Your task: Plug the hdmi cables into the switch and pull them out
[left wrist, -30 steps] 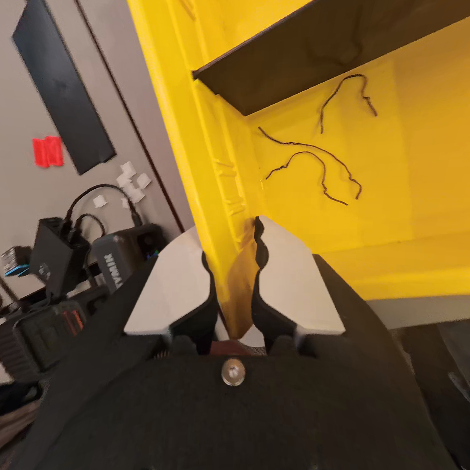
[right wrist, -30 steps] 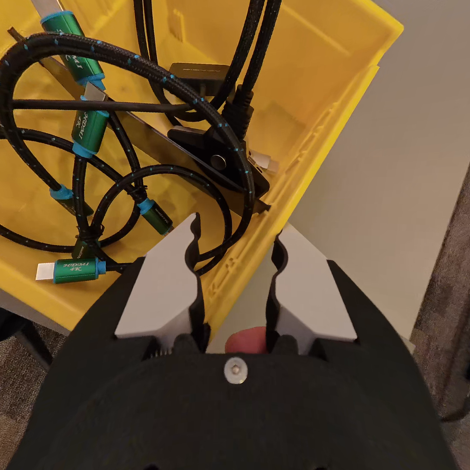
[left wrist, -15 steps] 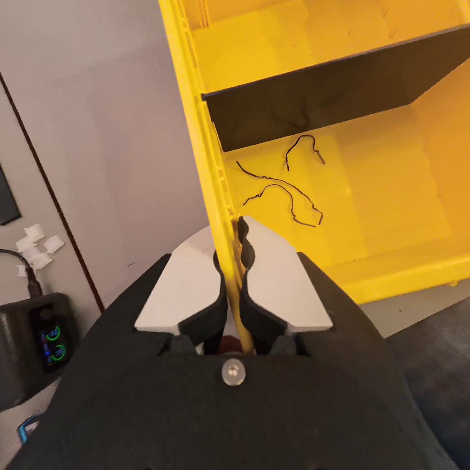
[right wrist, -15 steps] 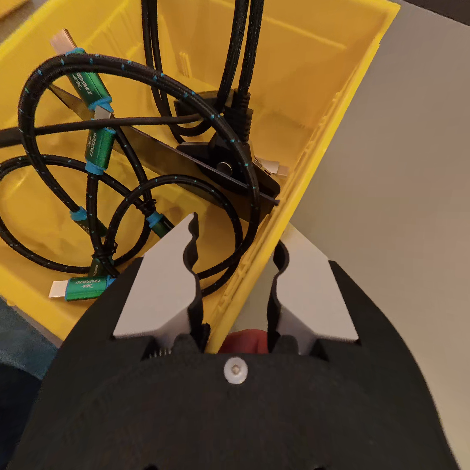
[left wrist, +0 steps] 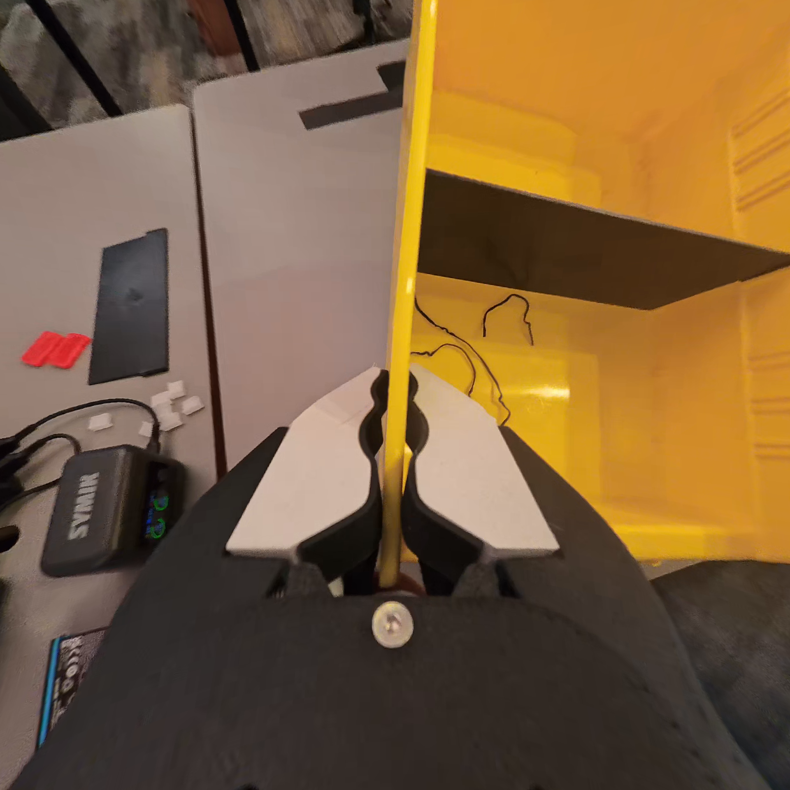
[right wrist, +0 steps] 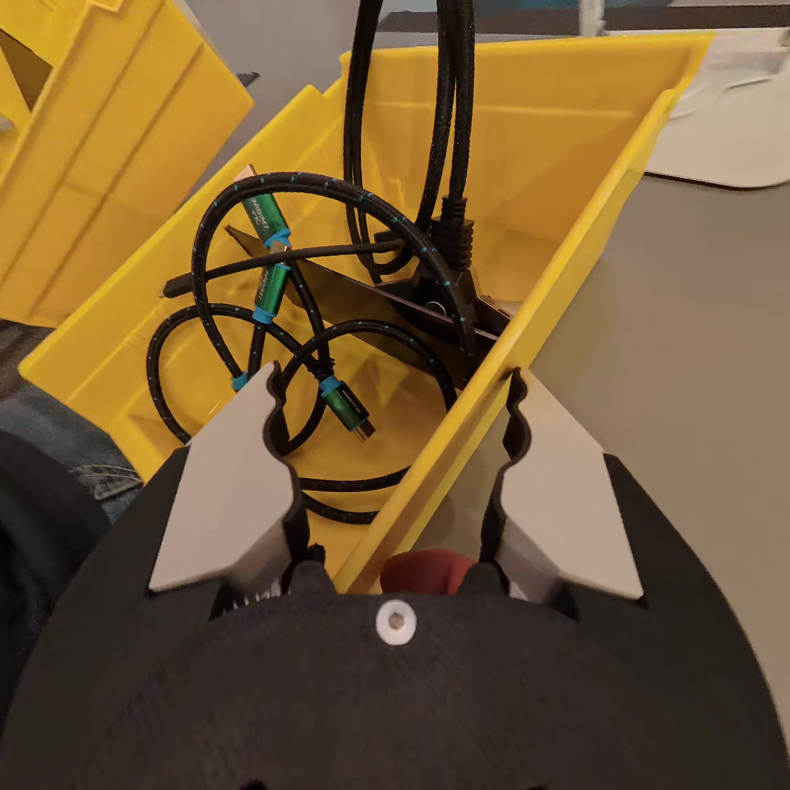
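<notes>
I am pinching the yellow bin (left wrist: 417, 239) wall with my left tool (left wrist: 396, 384), nearly closed on the thin plastic. My right tool (right wrist: 395, 380) is gaping wide astride the bin's (right wrist: 470, 436) other wall, gripping nothing. Just beyond it, braided cables (right wrist: 239, 325) with green plugs (right wrist: 347, 404) are lying loose in the bin, and farther in the black switch (right wrist: 444, 299) is sitting against the divider (right wrist: 342, 284) with thick cables (right wrist: 449, 128) running into it. I am judging the green cables' plugging not yet begun.

Yellow bin (right wrist: 555, 299), black divider (left wrist: 598, 248) at 2 o'clock, black braided cables (right wrist: 325, 188) flecked blue, green plugs (right wrist: 265, 216) with blue bands, grey table (left wrist: 290, 239), red piece (left wrist: 55, 348) at 9 o'clock
</notes>
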A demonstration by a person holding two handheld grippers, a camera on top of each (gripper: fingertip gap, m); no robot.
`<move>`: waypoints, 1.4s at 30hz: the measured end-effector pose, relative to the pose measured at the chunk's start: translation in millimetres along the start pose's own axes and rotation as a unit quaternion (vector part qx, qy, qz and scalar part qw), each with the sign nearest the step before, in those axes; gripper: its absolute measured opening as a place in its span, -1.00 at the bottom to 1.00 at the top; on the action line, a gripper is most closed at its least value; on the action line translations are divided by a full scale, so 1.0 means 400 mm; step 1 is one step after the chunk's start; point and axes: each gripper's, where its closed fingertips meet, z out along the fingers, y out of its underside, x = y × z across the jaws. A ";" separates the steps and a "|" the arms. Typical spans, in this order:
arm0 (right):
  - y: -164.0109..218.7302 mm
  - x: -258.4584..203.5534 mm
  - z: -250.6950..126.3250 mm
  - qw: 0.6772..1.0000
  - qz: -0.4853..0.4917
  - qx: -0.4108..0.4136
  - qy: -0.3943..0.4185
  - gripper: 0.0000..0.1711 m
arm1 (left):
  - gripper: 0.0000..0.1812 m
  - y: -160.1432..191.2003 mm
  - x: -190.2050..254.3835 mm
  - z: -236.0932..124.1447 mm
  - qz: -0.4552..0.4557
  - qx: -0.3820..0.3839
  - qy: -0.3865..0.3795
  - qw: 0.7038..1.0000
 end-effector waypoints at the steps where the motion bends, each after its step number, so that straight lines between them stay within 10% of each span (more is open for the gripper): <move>1: -0.008 -0.025 0.022 1.000 0.004 0.005 -0.011 0.23 | -0.95 -0.007 -0.010 -0.016 -0.002 0.010 -0.007 1.000; 19: -0.202 -0.383 0.340 0.989 0.021 0.067 -0.132 0.55 | -0.95 -0.201 -0.059 -0.311 -0.076 0.215 -0.063 0.972; 32: -0.311 -0.311 -0.315 0.928 -0.050 0.341 -0.141 0.53 | -0.96 -0.406 0.453 -0.015 -0.009 0.219 0.072 0.973; 42: -0.154 -0.159 -0.466 0.926 -0.056 0.355 0.118 0.62 | -0.94 -0.417 0.984 0.225 0.053 0.156 0.191 0.968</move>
